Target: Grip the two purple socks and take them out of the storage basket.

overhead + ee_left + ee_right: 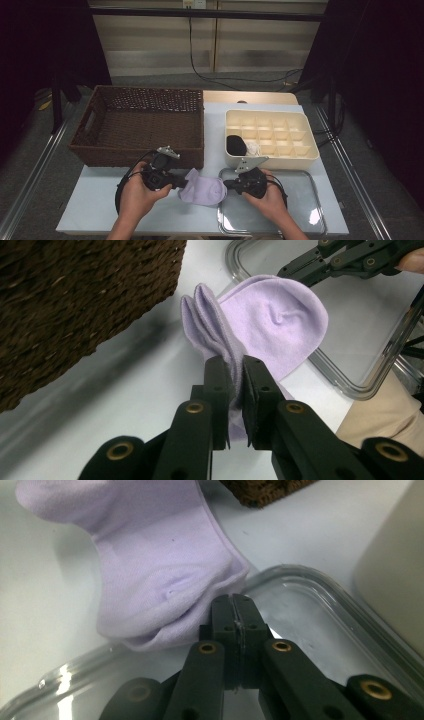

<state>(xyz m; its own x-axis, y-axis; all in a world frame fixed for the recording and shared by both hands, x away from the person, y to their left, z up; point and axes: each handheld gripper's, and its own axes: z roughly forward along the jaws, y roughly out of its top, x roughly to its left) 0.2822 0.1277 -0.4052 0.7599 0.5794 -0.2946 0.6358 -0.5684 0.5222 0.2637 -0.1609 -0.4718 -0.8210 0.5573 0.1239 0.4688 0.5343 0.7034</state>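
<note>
A lilac sock (202,190) is seen lying on the pale surface (100,200), just in front of the wicker basket (140,125) w/ its toe end lapping onto the rim of the clear tray (300,220). The left claw (181,183) is clamped on the cuff end: in the left gripper view the fabric (265,325) is pinched between the two black jaws, layers bunched & standing up in a fold. The right claw (225,184) is closed tight at the toe end; in the right gripper view its jaws (234,611) are pressed together w/ no gap, and only a thin edge of sock, if any, can be caught there — whether cloth is actually gripped cannot be told. A divided cream organiser (272,137) is set behind the tray, w/ a black rolled item (236,145) and a white one (252,148) already sitting in its front-left cells. The sock is judged light, soft & limp: no stiffness, so it will sag & drape wherever it is unsupported, and thin knit can slip from a shallow pinch. Nothing fragile here. Best hold is judged to be deep over doubled layers, i.e. at the cuff as on the left, and at the toe w/ more fabric taken in than a bare edge, so that the piece can be kept taut for folding or rolling.
</note>
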